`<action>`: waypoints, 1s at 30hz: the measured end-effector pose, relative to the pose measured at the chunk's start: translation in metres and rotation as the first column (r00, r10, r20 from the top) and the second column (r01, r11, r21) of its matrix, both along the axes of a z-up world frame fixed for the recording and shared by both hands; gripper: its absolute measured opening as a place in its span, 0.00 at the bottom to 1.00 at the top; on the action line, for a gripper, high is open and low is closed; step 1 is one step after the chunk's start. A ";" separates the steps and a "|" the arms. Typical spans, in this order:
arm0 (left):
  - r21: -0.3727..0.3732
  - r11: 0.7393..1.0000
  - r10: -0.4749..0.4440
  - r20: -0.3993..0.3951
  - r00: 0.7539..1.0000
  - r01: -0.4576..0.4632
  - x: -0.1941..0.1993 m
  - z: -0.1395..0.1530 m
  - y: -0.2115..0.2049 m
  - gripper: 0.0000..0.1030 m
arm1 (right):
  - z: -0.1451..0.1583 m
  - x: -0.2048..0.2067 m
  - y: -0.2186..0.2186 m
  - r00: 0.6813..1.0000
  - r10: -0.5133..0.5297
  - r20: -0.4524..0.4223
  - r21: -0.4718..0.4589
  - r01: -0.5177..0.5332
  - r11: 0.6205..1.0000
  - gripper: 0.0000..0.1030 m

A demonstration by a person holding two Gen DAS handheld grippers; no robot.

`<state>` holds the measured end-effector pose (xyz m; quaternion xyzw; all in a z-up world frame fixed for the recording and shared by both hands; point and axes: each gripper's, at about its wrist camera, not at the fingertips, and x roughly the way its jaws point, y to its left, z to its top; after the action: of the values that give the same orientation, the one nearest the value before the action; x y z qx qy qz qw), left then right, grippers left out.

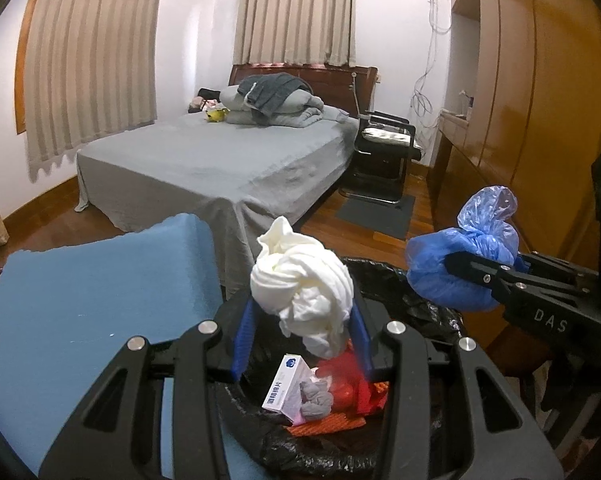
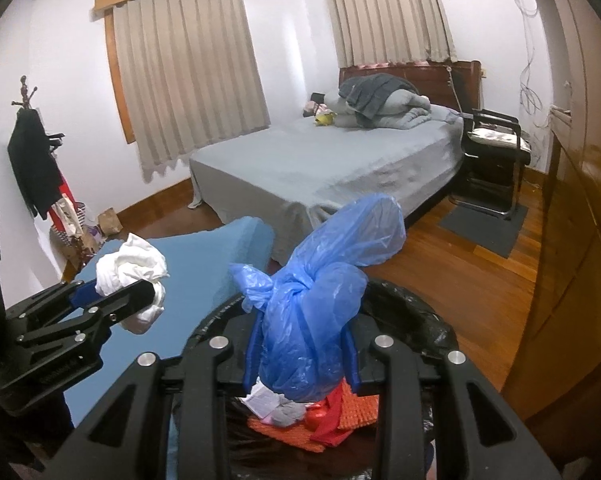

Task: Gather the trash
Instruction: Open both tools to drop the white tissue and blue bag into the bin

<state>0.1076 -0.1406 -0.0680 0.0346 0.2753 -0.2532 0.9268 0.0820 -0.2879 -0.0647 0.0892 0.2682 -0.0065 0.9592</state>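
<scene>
Two bundles are up over the bin at once, and both are firmly pinched: the left gripper [image 1: 300,336] has its blue pads clamped on a knotted white bag [image 1: 304,292], and the right gripper [image 2: 302,356] is squeezing a knotted blue plastic bag [image 2: 312,312]. Below them sits the trash bin with its black liner [image 1: 416,292], and down inside there's already a white medicine box [image 1: 286,386], a grey wad [image 1: 314,398], red plastic and orange scraps. So the job looks well along, with the drop judged to be next. What could spoil it? From the left wrist, the white bag hangs toward the bin's 9 o'clock side, just beside the blue cushion [image 1: 96,280], so letting go too early could bounce it off the rim onto that cushion. The blue bag is light and puffy with a loose tail at 12 o'clock; it could cling to a pad or drift wide of the opening, out toward the wooden floor [image 2: 460,272]. Both grippers are near one another over one mouth, so a knock between them is possible too. Now the views: the left wrist shows the box's printed face and the right gripper coming in from 3 o'clock. The right wrist alone picks up the coat rack with dark clothes [image 2: 32,160] at 9 o'clock and the bags on the floor beneath it, plus the left gripper at 8 o'clock.
</scene>
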 end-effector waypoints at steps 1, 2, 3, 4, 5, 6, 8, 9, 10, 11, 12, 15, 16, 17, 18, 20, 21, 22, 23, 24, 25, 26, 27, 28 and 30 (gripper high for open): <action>0.000 1.000 -0.004 -0.002 1.000 0.004 0.002 -0.002 -0.003 0.39 | -0.002 0.001 -0.002 1.000 -0.003 -0.005 0.002 0.003 1.000 0.32; -0.002 1.000 -0.009 -0.005 1.000 0.009 0.005 -0.006 -0.005 0.39 | -0.005 0.002 -0.004 1.000 -0.006 -0.013 0.006 0.006 1.000 0.32; -0.002 1.000 -0.013 -0.009 1.000 0.013 0.006 -0.008 -0.006 0.39 | -0.007 0.003 -0.006 1.000 -0.008 -0.018 0.008 0.009 1.000 0.32; -0.003 1.000 -0.017 -0.012 1.000 0.017 0.007 -0.010 -0.009 0.39 | -0.010 0.004 -0.008 1.000 -0.011 -0.025 0.007 0.012 1.000 0.32; -0.002 1.000 -0.023 -0.016 1.000 0.023 0.010 -0.015 -0.011 0.39 | -0.012 0.005 -0.010 0.999 -0.013 -0.030 0.007 0.013 1.000 0.32; 0.000 1.000 -0.027 -0.019 0.999 0.027 0.011 -0.017 -0.014 0.39 | -0.015 0.007 -0.011 0.999 -0.015 -0.038 0.009 0.016 1.000 0.32; 0.001 0.999 -0.039 -0.034 0.999 0.039 0.016 -0.023 -0.019 0.39 | -0.020 0.011 -0.014 0.998 -0.019 -0.052 0.012 0.020 1.000 0.32; 0.000 0.999 -0.045 -0.043 0.998 0.045 0.020 -0.027 -0.021 0.39 | -0.023 0.012 -0.016 0.998 -0.020 -0.056 0.014 0.021 1.000 0.32; -0.002 0.999 -0.050 -0.050 0.998 0.050 0.023 -0.030 -0.023 0.39 | -0.026 0.013 -0.017 0.998 -0.022 -0.063 0.015 0.023 1.000 0.32; 0.002 0.999 -0.054 -0.061 0.997 0.055 0.027 -0.034 -0.026 0.39 | -0.029 0.015 -0.018 0.997 -0.025 -0.072 0.016 0.026 1.000 0.32; 0.005 0.998 -0.056 -0.066 0.996 0.056 0.029 -0.037 -0.027 0.39 | -0.032 0.016 -0.019 0.997 -0.027 -0.079 0.019 0.029 0.999 0.32; 0.009 0.997 -0.070 -0.083 0.994 0.071 0.038 -0.046 -0.032 0.41 | -0.042 0.019 -0.023 0.995 -0.027 -0.096 0.028 0.030 0.999 0.34; 0.012 0.997 -0.072 -0.088 0.994 0.073 0.040 -0.049 -0.033 0.41 | -0.045 0.021 -0.023 0.994 -0.025 -0.103 0.028 0.028 0.999 0.34; 0.014 0.997 -0.075 -0.095 0.993 0.077 0.043 -0.053 -0.034 0.42 | -0.049 0.023 -0.023 0.993 -0.024 -0.113 0.026 0.027 0.999 0.34; 0.012 0.997 -0.081 -0.106 0.991 0.083 0.046 -0.057 -0.035 0.44 | -0.052 0.025 -0.022 0.992 -0.022 -0.121 0.026 0.025 0.999 0.34; 0.019 0.996 -0.079 -0.121 0.990 0.082 0.051 -0.064 -0.036 0.49 | -0.056 0.028 -0.020 0.991 -0.021 -0.134 0.024 0.025 0.999 0.34; 0.015 0.997 -0.078 -0.124 0.989 0.081 0.053 -0.065 -0.035 0.53 | -0.059 0.029 -0.020 0.990 -0.020 -0.140 0.022 0.023 0.999 0.35; 0.009 0.997 -0.079 -0.128 0.989 0.081 0.054 -0.067 -0.034 0.57 | -0.061 0.030 -0.019 0.989 -0.018 -0.146 0.020 0.021 1.000 0.35; 0.009 0.997 -0.072 -0.129 0.989 0.074 0.056 -0.068 -0.031 0.58 | -0.062 0.031 -0.018 0.988 -0.018 -0.151 0.019 0.021 1.000 0.35; 0.014 0.998 -0.066 -0.127 0.990 0.069 0.056 -0.069 -0.030 0.60 | -0.063 0.031 -0.018 0.988 -0.018 -0.154 0.019 0.021 1.000 0.38; 0.018 0.998 -0.061 -0.125 0.990 0.064 0.057 -0.069 -0.029 0.61 | -0.063 0.030 -0.018 0.988 -0.018 -0.156 0.020 0.021 1.000 0.42; 0.020 0.998 -0.054 -0.123 0.991 0.056 0.058 -0.068 -0.025 0.62 | -0.063 0.031 -0.018 0.988 -0.019 -0.155 0.019 0.022 1.000 0.45; 0.020 0.999 -0.047 -0.120 0.992 0.050 0.059 -0.067 -0.023 0.65 | -0.063 0.030 -0.018 0.988 -0.020 -0.154 0.018 0.023 1.000 0.49; 0.019 0.999 -0.039 -0.116 0.993 0.041 0.059 -0.066 -0.020 0.68 | -0.063 0.031 -0.018 0.988 -0.018 -0.153 0.017 0.021 1.000 0.55; 0.018 1.000 -0.015 -0.104 0.994 0.017 0.060 -0.061 -0.012 0.73 | -0.061 0.030 -0.016 0.989 -0.020 -0.146 0.012 0.022 1.000 0.60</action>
<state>0.1674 -0.1523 -0.1294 0.0323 0.3254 -0.2594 0.9087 0.1115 -0.3043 -0.1252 0.0977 0.3366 -0.0215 0.9363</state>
